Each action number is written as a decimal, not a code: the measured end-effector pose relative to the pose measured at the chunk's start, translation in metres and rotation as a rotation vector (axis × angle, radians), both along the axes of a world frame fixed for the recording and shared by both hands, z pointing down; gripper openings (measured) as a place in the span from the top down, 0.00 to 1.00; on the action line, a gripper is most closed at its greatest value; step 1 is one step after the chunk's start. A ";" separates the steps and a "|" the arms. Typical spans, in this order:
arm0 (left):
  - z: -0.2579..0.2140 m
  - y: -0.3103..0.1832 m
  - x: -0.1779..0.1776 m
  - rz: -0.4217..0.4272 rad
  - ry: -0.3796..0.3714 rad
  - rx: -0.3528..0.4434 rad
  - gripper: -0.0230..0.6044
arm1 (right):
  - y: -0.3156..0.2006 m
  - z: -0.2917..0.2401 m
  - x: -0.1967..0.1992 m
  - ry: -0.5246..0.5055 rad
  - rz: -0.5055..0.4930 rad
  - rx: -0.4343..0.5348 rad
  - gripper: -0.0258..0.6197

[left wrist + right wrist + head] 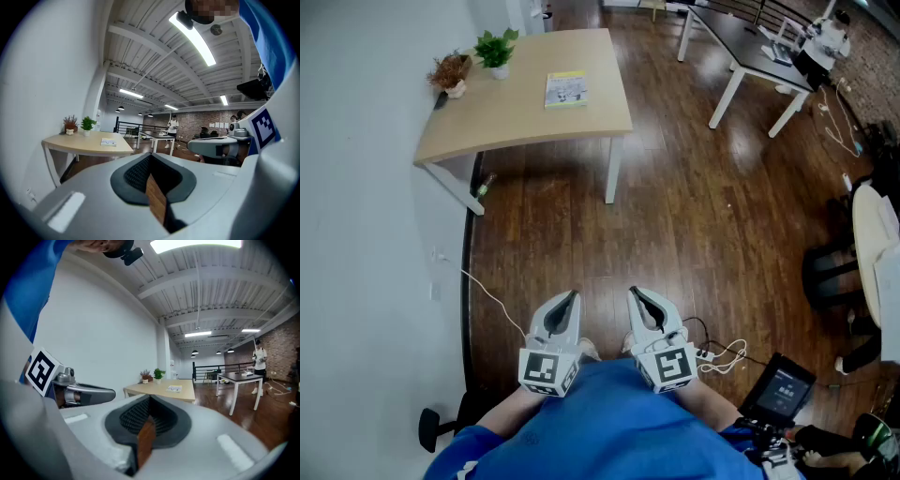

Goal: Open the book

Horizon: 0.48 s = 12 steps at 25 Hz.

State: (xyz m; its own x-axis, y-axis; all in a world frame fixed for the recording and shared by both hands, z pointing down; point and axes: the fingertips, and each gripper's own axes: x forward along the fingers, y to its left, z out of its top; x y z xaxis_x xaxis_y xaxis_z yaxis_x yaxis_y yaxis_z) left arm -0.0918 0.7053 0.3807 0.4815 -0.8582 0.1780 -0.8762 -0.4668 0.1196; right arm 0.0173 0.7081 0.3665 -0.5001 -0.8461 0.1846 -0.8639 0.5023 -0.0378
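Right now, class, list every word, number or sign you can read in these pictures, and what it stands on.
Nothing reads clearly enough to quote.
Cover of the book: print too small.
Dark screen, lower right: display blurred.
On the left gripper and right gripper: square markers only, no words.

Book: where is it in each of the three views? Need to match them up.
Head view: book upper centre, lying flat on the light wooden table.
Left gripper view: book left of centre, on the tabletop.
Right gripper view: book near centre, on the tabletop.
Shared landmark: green potted plant on the same table, left of the book in every view.
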 end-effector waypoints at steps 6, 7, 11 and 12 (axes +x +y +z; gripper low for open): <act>0.004 -0.006 -0.016 0.002 -0.001 -0.002 0.95 | -0.001 0.008 -0.012 0.020 0.026 -0.044 0.96; 0.004 -0.009 -0.018 -0.003 0.000 0.001 0.95 | -0.002 0.009 -0.012 0.027 0.028 -0.052 0.96; 0.010 -0.012 -0.038 -0.031 -0.003 0.004 0.95 | -0.007 0.013 -0.026 0.052 0.028 -0.064 0.96; 0.009 -0.015 -0.038 -0.037 -0.005 0.005 0.95 | -0.012 0.010 -0.025 0.045 0.030 -0.050 0.96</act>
State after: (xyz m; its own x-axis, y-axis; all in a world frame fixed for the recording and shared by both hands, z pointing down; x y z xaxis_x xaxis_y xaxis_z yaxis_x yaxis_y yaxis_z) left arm -0.1299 0.6902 0.3900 0.4483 -0.8764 0.1760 -0.8936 -0.4346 0.1124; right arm -0.0079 0.6966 0.3767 -0.4646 -0.8498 0.2490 -0.8801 0.4743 -0.0232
